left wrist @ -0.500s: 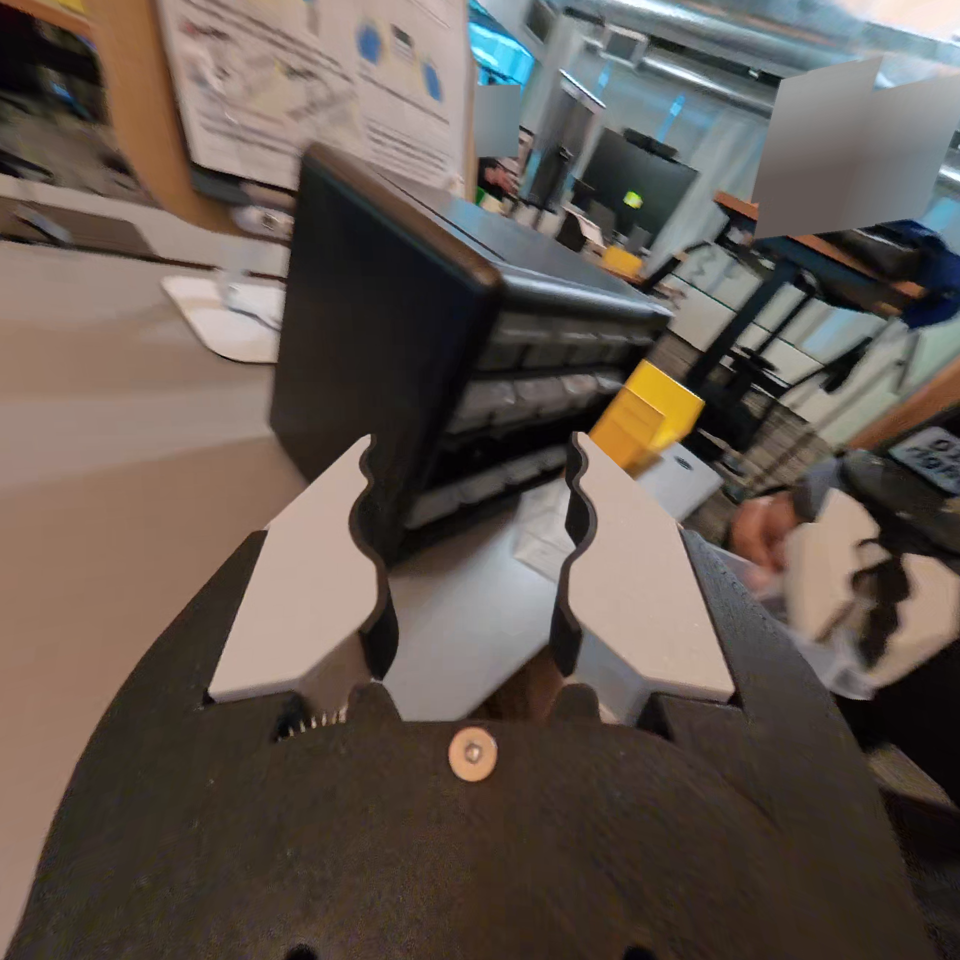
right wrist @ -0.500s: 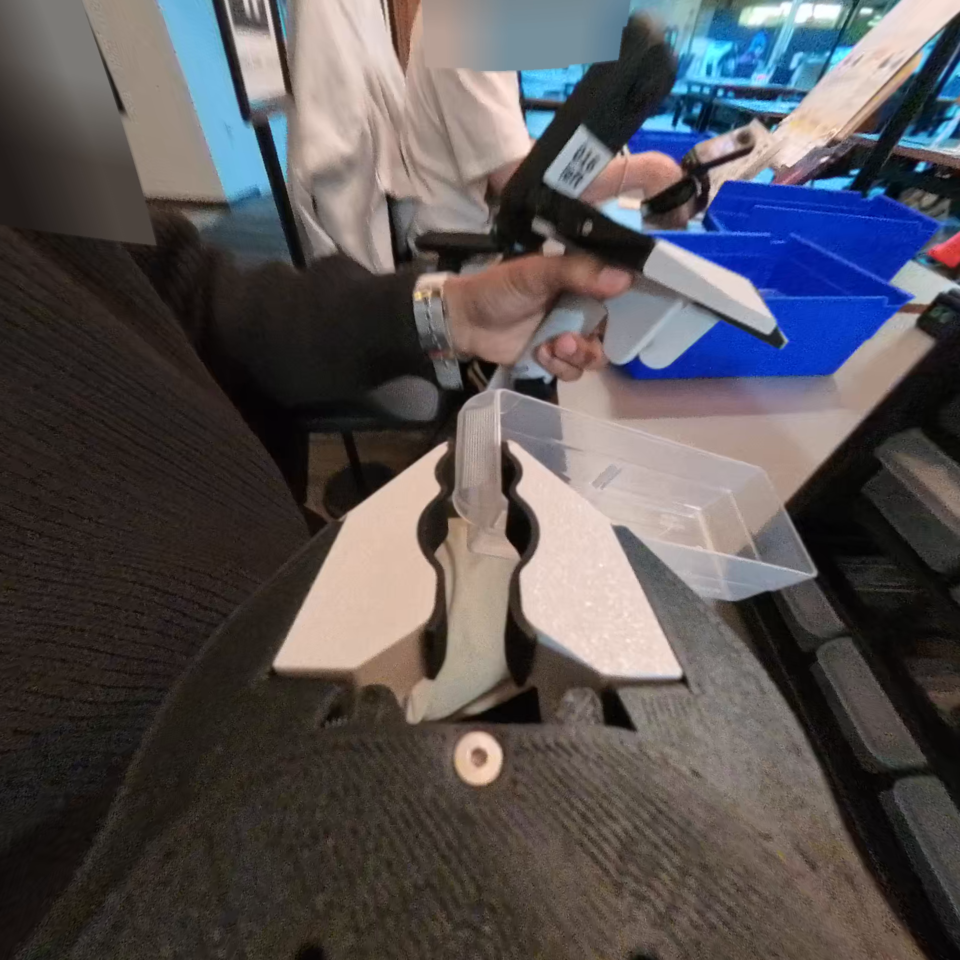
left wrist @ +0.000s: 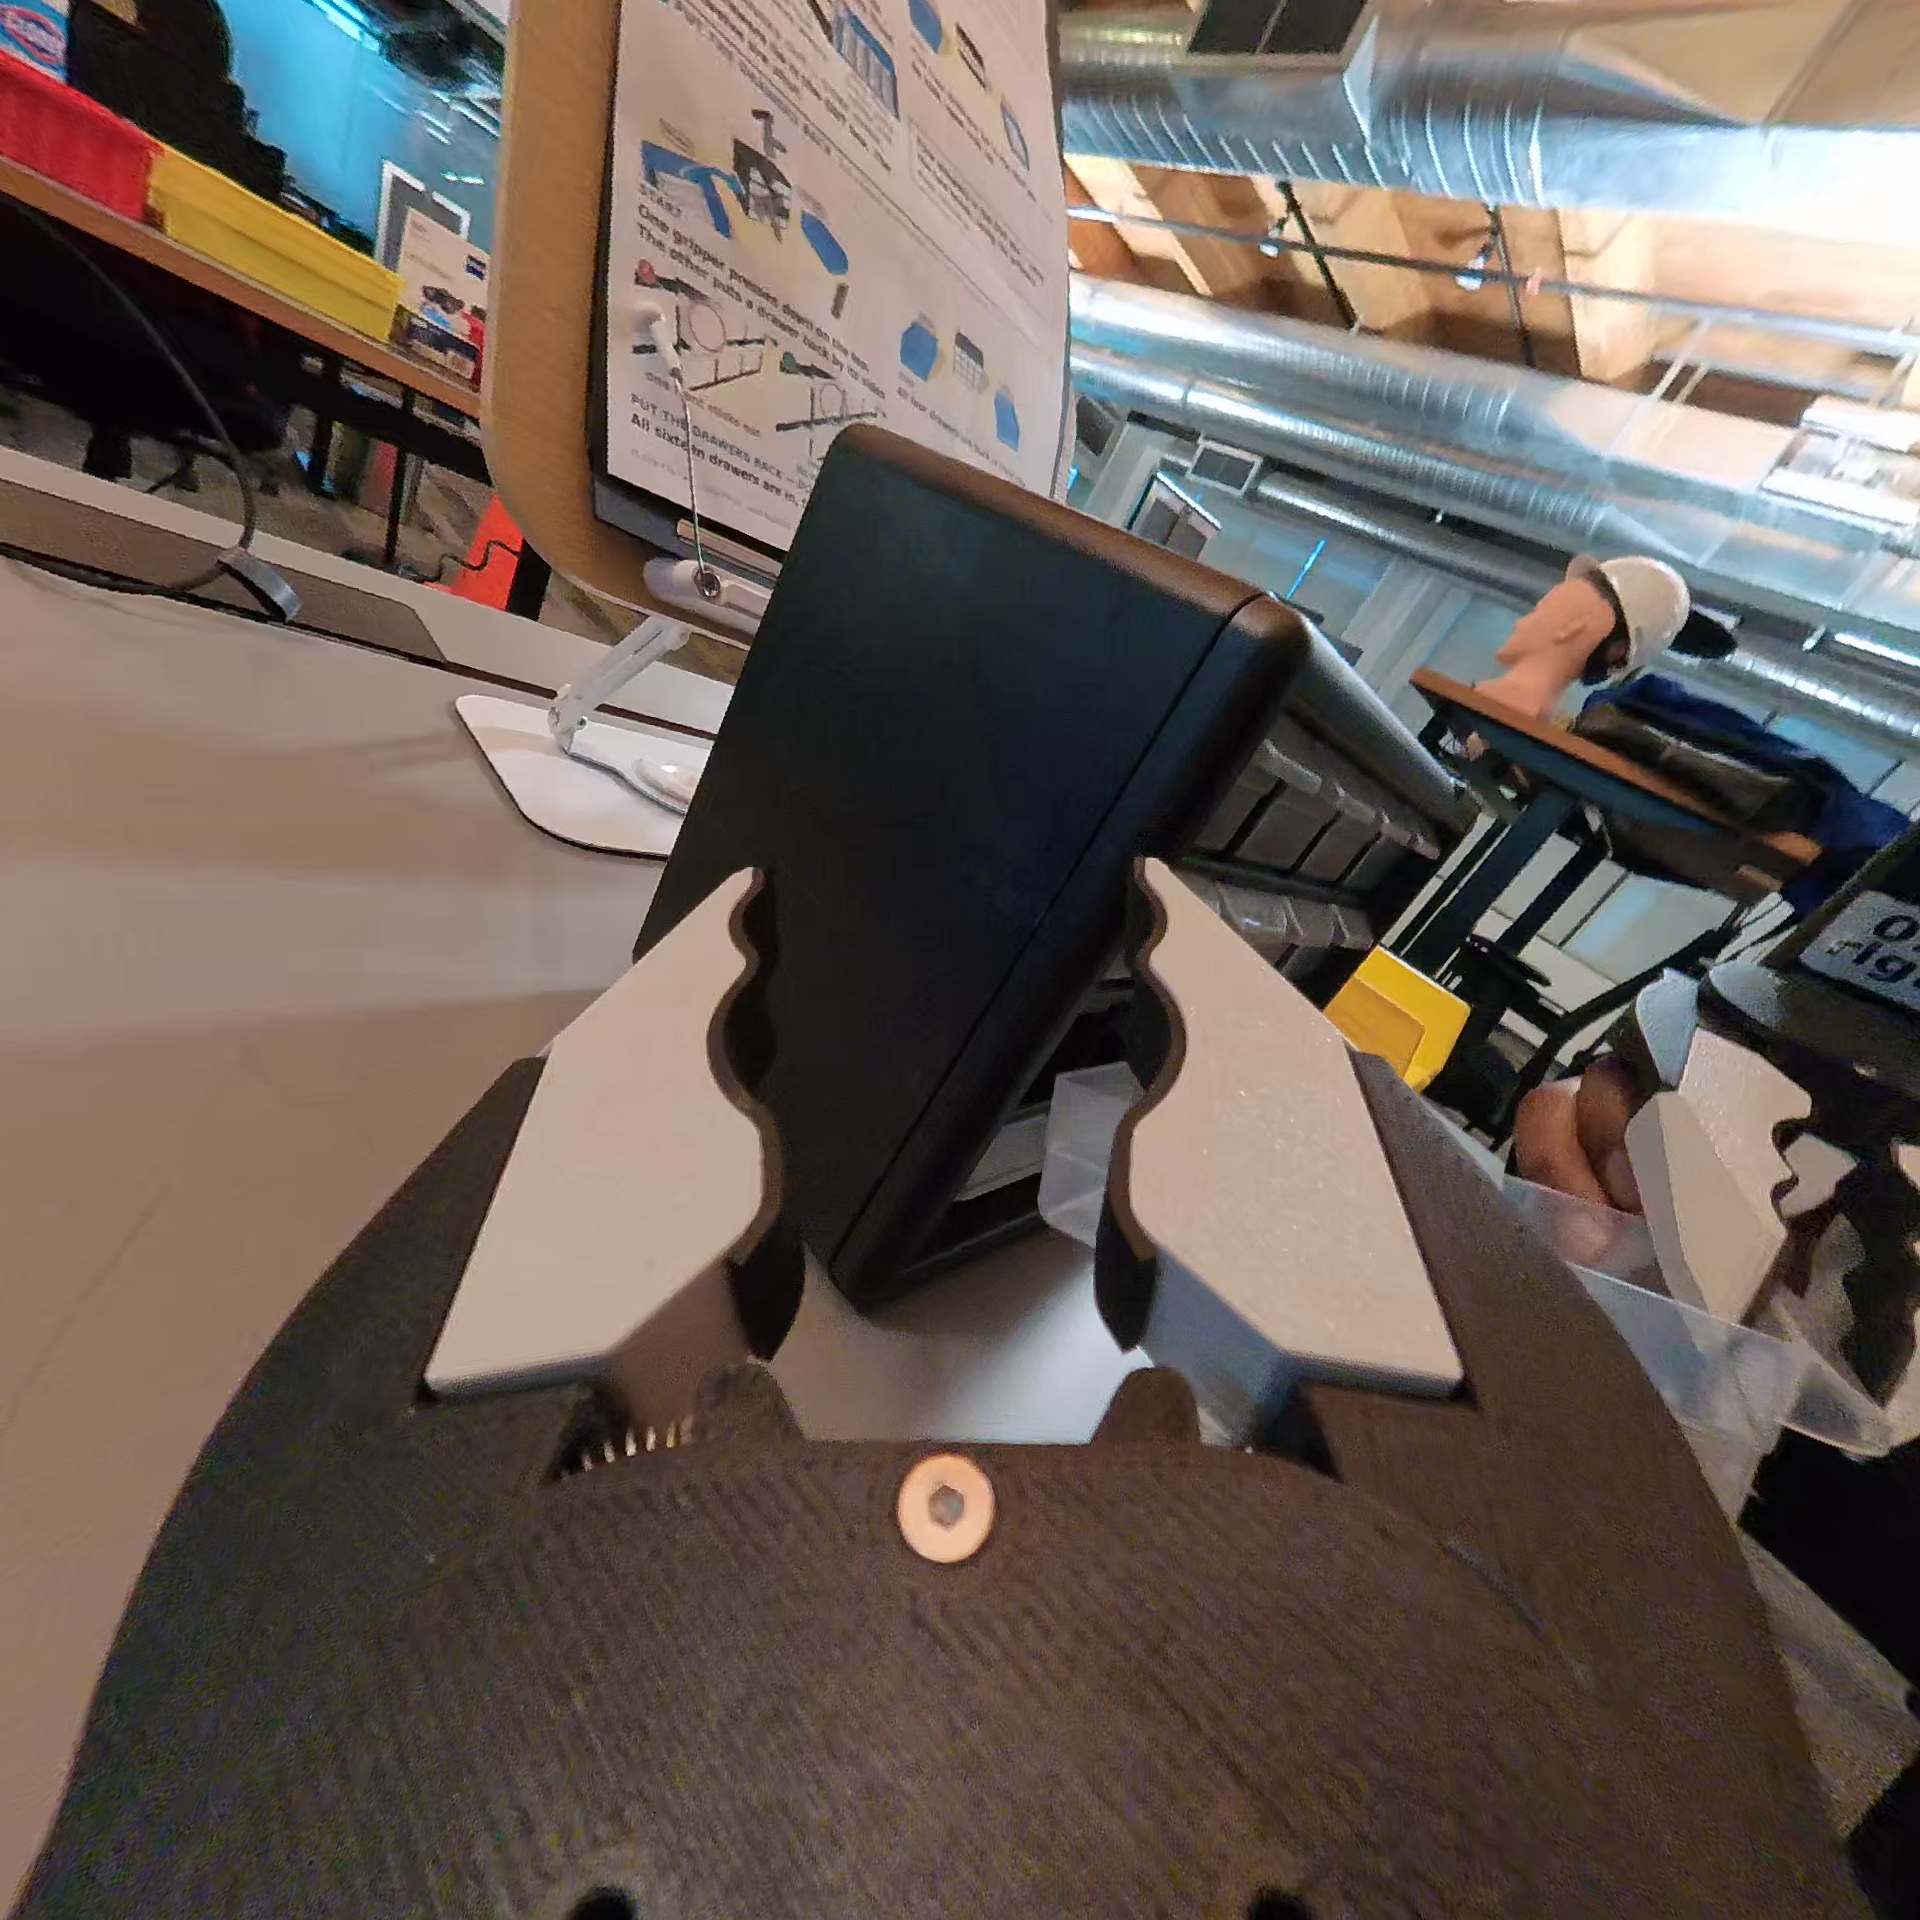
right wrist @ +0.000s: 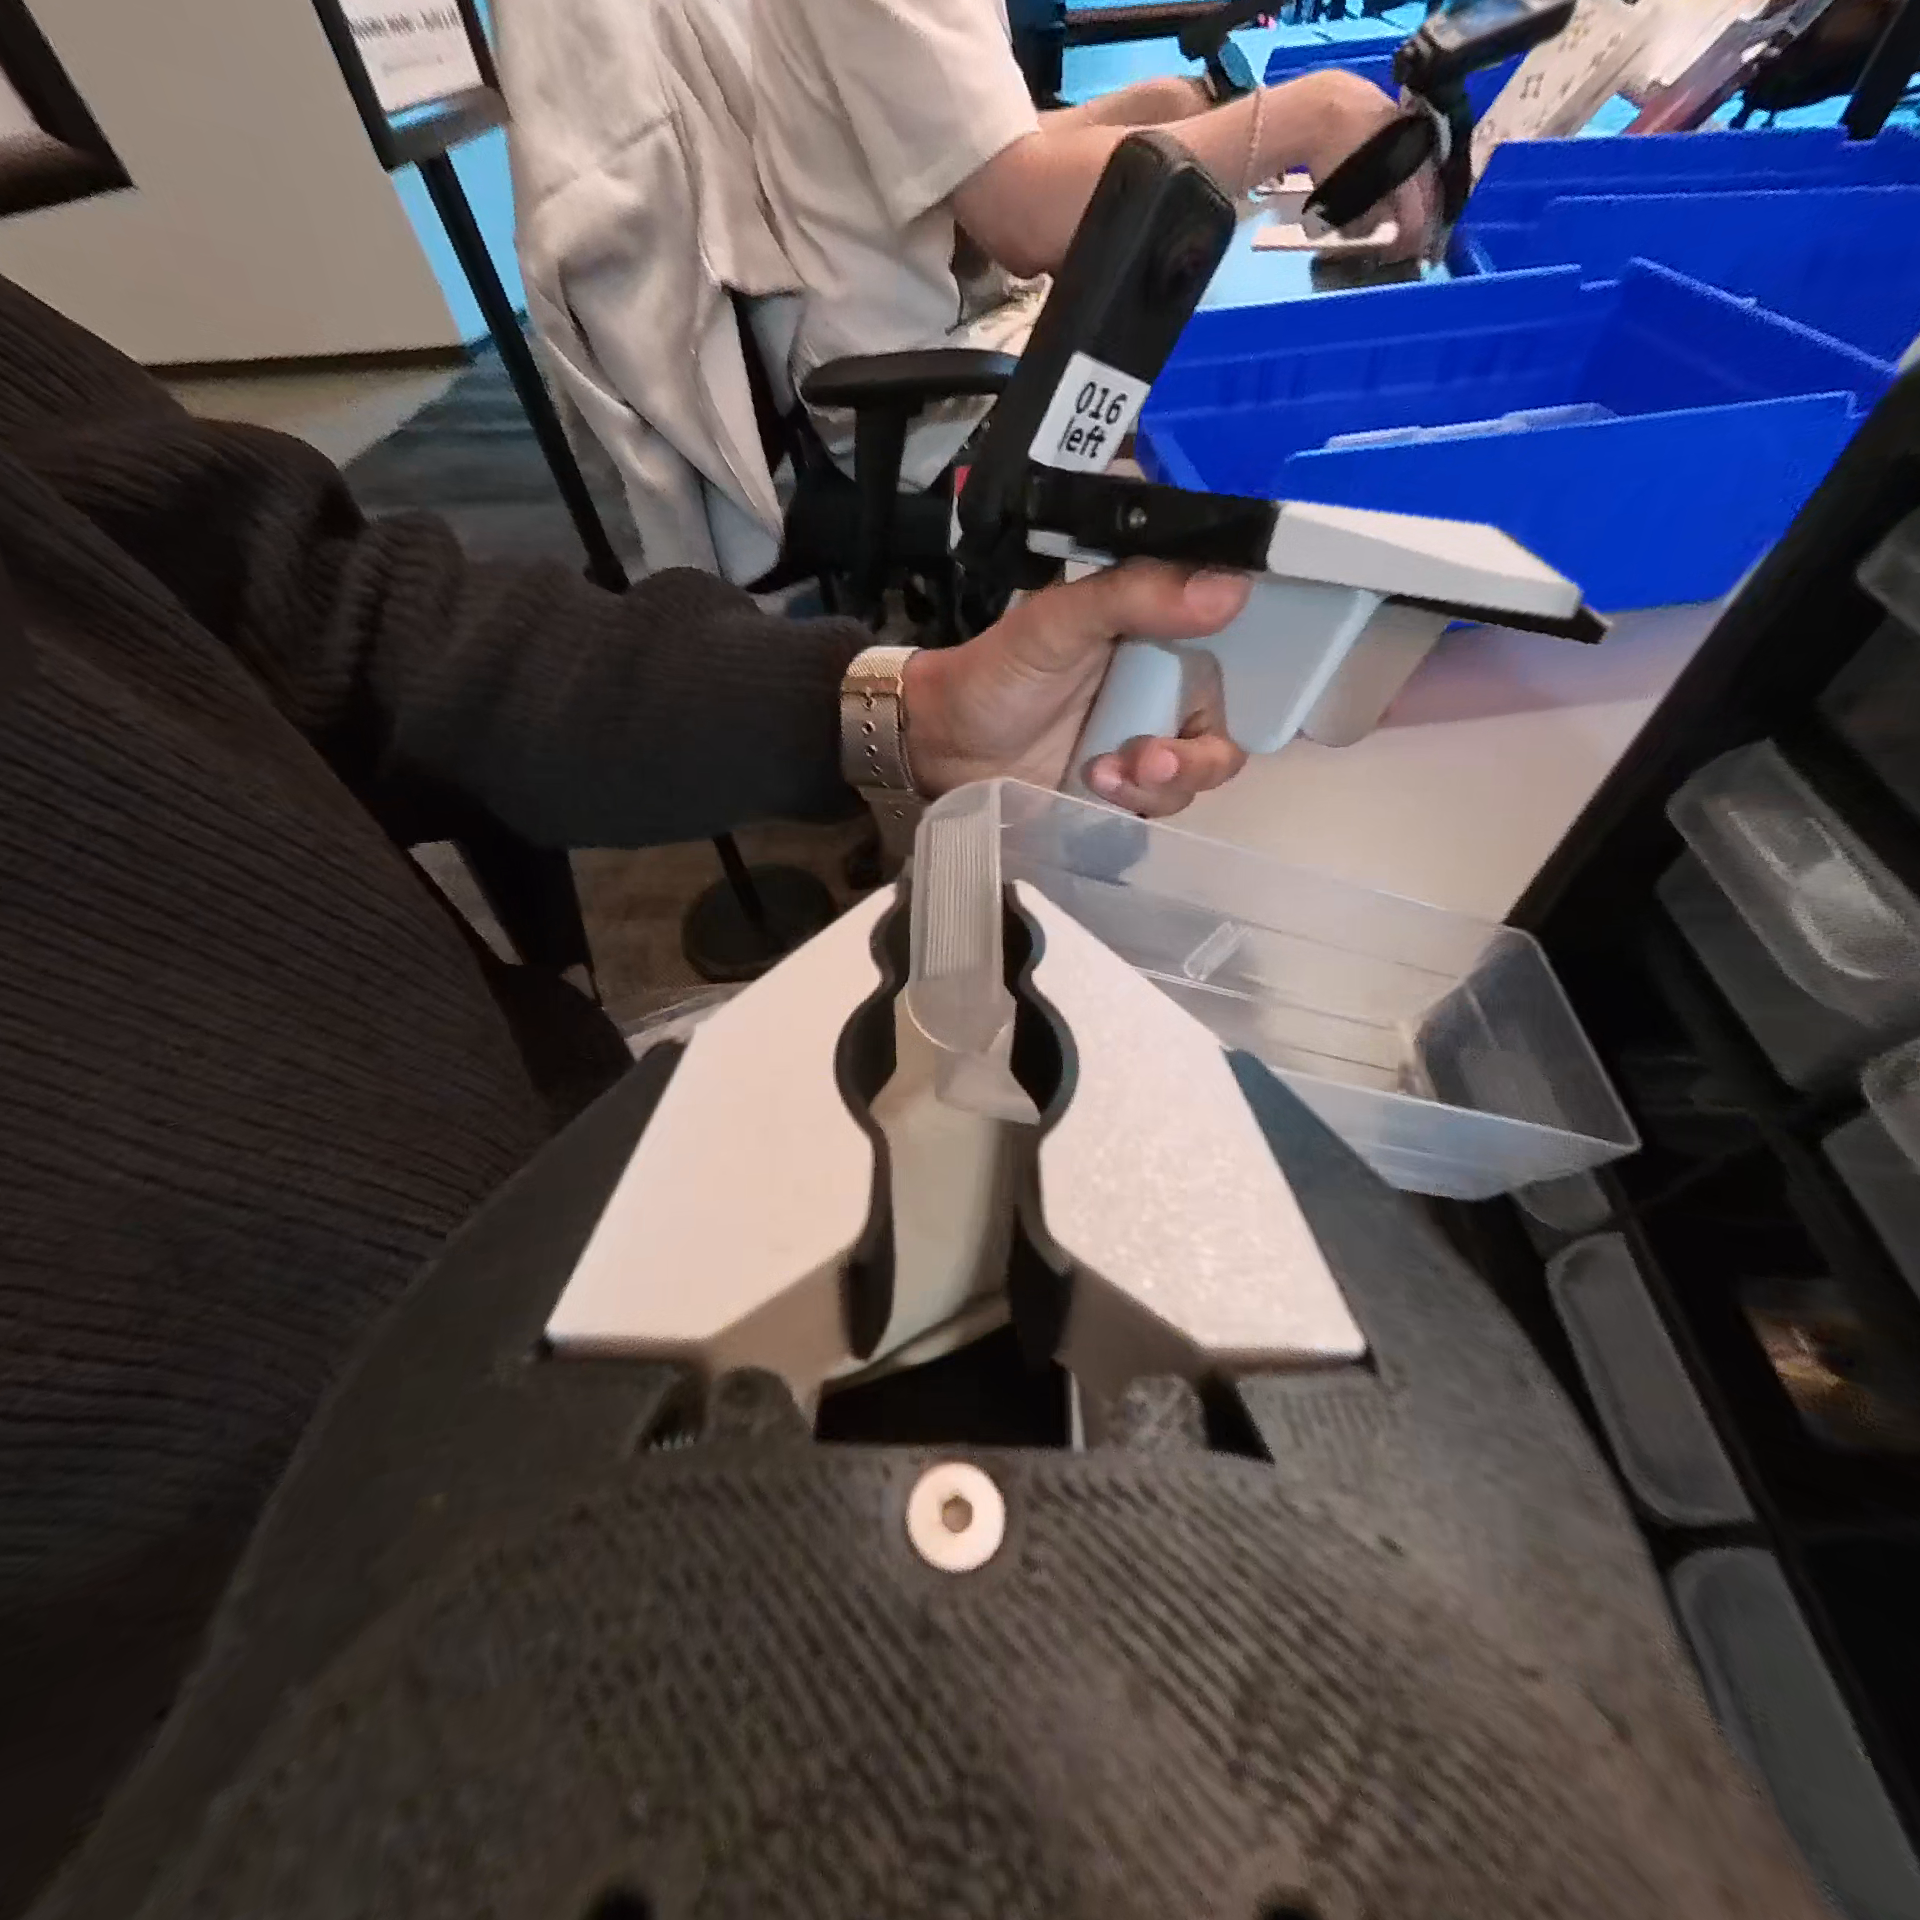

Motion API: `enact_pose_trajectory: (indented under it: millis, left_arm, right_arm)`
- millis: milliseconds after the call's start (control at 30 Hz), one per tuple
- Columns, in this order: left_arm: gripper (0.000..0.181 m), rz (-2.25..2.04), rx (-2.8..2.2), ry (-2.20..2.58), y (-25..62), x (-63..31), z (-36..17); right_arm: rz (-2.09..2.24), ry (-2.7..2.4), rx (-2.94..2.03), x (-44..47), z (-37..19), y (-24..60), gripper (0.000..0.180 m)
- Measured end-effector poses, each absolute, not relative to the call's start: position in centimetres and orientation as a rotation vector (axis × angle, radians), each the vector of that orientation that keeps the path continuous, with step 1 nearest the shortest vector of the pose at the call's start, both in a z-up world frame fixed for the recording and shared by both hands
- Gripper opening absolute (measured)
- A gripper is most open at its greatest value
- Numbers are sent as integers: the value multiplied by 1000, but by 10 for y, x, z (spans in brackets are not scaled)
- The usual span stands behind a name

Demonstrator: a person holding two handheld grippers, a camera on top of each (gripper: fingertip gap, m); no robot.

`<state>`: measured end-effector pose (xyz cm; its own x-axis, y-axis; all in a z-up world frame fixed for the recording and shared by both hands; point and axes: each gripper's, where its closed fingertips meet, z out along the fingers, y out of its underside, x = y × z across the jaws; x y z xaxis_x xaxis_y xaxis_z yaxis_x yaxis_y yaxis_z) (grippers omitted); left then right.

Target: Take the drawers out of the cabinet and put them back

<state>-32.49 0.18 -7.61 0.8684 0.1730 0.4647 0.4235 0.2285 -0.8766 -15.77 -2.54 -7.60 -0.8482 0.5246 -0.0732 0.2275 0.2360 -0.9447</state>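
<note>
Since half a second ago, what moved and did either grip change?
The left gripper moved in on the black cabinet, whose side now sits between its open fingers and fills more of its view. In the right view it sits lower, level over the table. No grip changed: the right gripper stays shut on the clear drawer by its front tab, outside the cabinet.

This is a shared workshop or lab space. Bare silver air ducts [left wrist: 1455, 135] run under an open ceiling, long worktables [left wrist: 208, 270] carry red and yellow bins, and blue bins [right wrist: 1558, 416] crowd the desk's far edge. An instruction poster [left wrist: 831, 239] stands on the desk.
</note>
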Motion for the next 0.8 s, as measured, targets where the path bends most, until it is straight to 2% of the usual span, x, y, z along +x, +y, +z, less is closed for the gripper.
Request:
enact_pose_trajectory:
  millis: [800]
  left_arm:
    - [65, -279, -1431, -507, 11, -316, -97]
  right_arm:
    - [1333, -2219, -595, -196, -120, -9, 15]
